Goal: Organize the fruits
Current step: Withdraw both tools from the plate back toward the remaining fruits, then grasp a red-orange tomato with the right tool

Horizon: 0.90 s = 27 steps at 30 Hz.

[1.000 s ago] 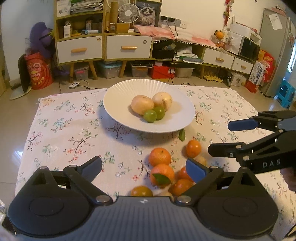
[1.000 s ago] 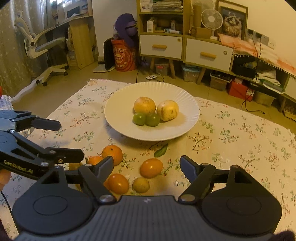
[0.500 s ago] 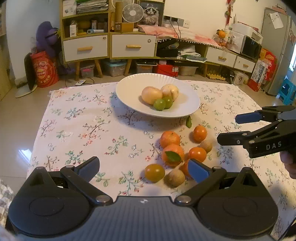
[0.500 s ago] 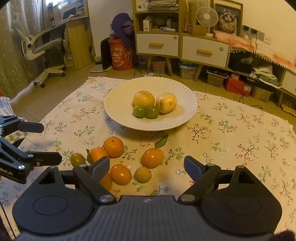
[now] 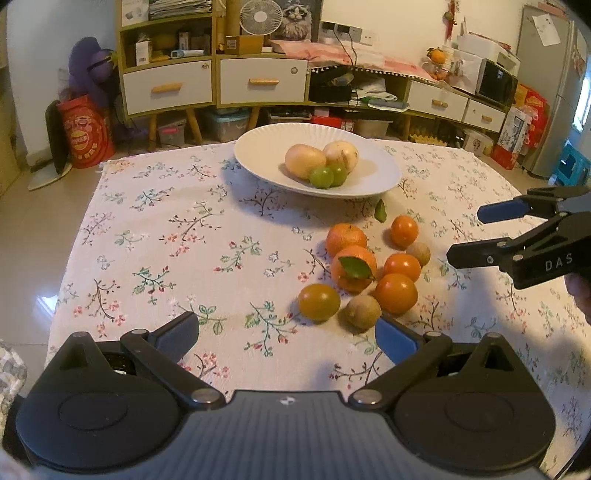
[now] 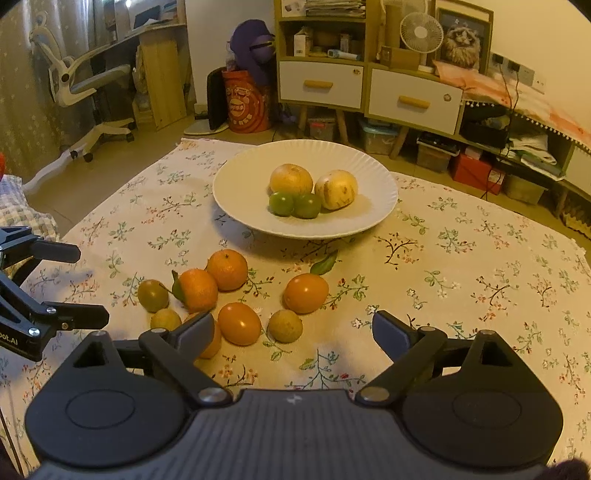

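Lying loose on the floral tablecloth [image 5: 155, 236], a cluster of small fruits sits at about 5 o'clock from the white plate [image 5: 258, 162] in the left wrist view. The cluster comprises two mandarins touching each other, one bearing a green leaf [image 5: 354, 268], three smooth orange fruits [image 5: 396, 298], a yellow-orange fruit [image 5: 319, 301] at its 7 o'clock edge, and two small brownish fruits [image 5: 363, 312]. A loose green leaf [image 5: 380, 212] lies between cluster and plate. On the plate rest two pale round fruits [image 6: 291, 179] side by side, with two green fruits [image 6: 281, 203] touching them at 6 o'clock.

Left gripper [image 5: 286, 334]: fingers spread wide, nothing between them, its blue-padded right finger just beside the nearest brownish fruit. Right gripper [image 6: 291, 328]: jaws have just been opening and stand spread wide; a smooth orange fruit and a brownish fruit [image 6: 285, 325] lie on the cloth in the gap, apparently untouched by the pads. Each gripper appears at the other view's edge, at 3 o'clock and 9 o'clock respectively.

Background: wooden cabinet with white drawers [image 6: 321, 85] and a small fan [image 6: 422, 32].
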Each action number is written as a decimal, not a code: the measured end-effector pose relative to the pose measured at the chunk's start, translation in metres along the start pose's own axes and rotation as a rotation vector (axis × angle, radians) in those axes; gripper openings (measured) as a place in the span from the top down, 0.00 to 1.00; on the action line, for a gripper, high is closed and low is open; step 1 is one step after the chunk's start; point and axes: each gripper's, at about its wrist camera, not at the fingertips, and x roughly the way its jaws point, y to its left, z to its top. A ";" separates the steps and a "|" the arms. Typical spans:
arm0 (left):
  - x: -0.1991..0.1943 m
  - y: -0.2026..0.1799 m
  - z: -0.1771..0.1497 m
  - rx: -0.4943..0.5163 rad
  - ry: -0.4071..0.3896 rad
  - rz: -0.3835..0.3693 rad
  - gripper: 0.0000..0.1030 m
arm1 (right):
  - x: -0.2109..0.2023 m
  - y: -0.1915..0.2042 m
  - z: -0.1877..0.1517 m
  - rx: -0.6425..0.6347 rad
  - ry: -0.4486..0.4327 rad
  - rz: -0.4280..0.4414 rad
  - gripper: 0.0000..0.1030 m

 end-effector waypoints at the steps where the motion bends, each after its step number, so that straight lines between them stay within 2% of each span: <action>1: 0.001 0.000 -0.001 0.003 -0.001 -0.002 0.14 | 0.000 0.001 -0.002 -0.004 0.001 0.002 0.10; 11: 0.014 -0.002 -0.011 0.010 0.030 -0.024 0.14 | 0.006 0.009 -0.012 -0.046 0.034 0.022 0.10; 17: 0.019 -0.007 -0.010 0.046 0.011 -0.035 0.14 | 0.009 0.013 -0.014 -0.057 0.046 0.038 0.12; 19: 0.022 -0.006 -0.009 0.050 0.009 -0.026 0.15 | 0.009 0.014 -0.014 -0.061 0.042 0.034 0.16; 22: 0.025 -0.003 -0.007 0.031 0.023 -0.038 0.25 | 0.010 0.013 -0.012 -0.061 0.050 0.055 0.29; 24: 0.023 -0.006 -0.006 0.037 0.018 -0.054 0.33 | 0.010 0.014 -0.012 -0.059 0.053 0.078 0.41; 27: 0.016 -0.015 -0.005 0.078 -0.019 -0.082 0.38 | 0.010 0.016 -0.012 -0.072 0.055 0.111 0.51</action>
